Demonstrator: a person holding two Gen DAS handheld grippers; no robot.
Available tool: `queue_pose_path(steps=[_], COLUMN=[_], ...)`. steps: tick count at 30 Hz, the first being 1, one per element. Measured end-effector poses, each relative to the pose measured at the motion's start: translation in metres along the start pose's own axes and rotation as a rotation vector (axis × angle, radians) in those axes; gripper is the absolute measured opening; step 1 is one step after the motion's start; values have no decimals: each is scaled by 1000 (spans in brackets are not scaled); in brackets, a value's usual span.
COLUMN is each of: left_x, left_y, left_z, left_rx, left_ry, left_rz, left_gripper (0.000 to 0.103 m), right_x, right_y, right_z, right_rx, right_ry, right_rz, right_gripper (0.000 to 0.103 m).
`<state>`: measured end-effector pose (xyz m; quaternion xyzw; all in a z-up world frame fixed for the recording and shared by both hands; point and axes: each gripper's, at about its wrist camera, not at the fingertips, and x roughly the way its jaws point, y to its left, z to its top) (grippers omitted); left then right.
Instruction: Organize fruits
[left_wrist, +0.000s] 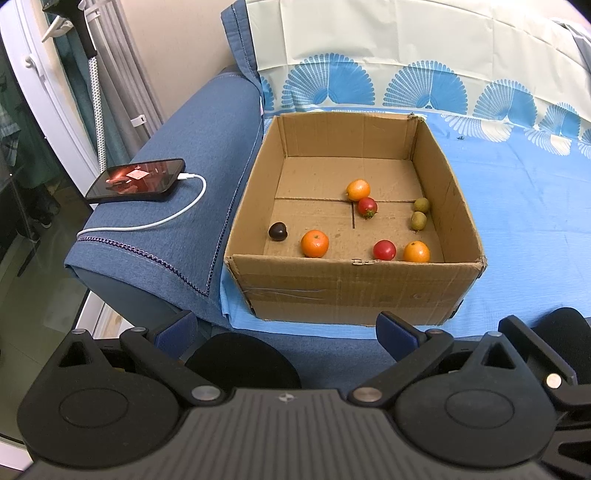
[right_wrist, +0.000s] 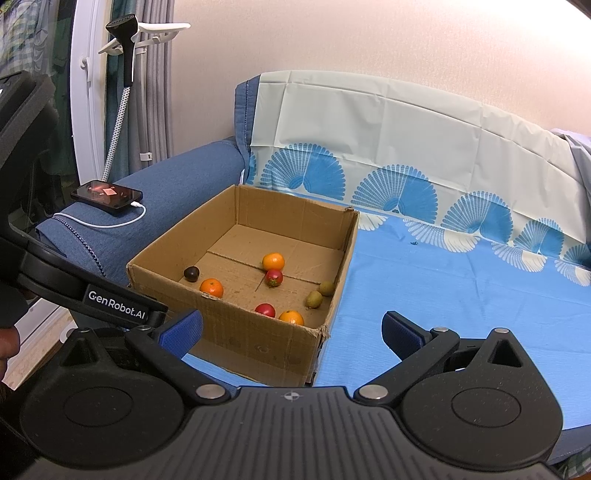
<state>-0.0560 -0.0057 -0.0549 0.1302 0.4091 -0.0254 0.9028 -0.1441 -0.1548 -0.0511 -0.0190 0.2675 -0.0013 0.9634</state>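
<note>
White "GenRobot.AI" lettering (right_wrist: 117, 306) shows left of the cardboard box (right_wrist: 258, 343); left gripper (left_wrist: 286, 328) and right gripper (right_wrist: 291, 332) both spread wide, empty, short of it.

Cardboard box (left_wrist: 354, 291): matt, scuffed corrugated board. Sofa armrest (left_wrist: 177, 206): woven blue cloth. Phone (left_wrist: 136, 180): glossy screen. Cherry tomatoes (left_wrist: 384, 250): smooth, shiny skins.

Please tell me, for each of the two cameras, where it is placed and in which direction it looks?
Left wrist: sits on the left tool, facing the box nearly straight on; only its own open fingers show.
Right wrist: sits on the right tool, looking at the box from its right corner; the left tool shows at left.
Both share: box, fruits, phone, sofa.
</note>
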Motion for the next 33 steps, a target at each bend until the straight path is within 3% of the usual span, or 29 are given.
queue_pose_path(steps=[33], left_x=[1], left_y=[-2], left_z=[1], left_rx=[1], left_ry=[0], left_rz=[6], left_gripper=[103], right_x=[-2], right_y=[-1], right_z=[6], right_rx=[8], right_ry=[-10], right_rz=[10], right_gripper=[102])
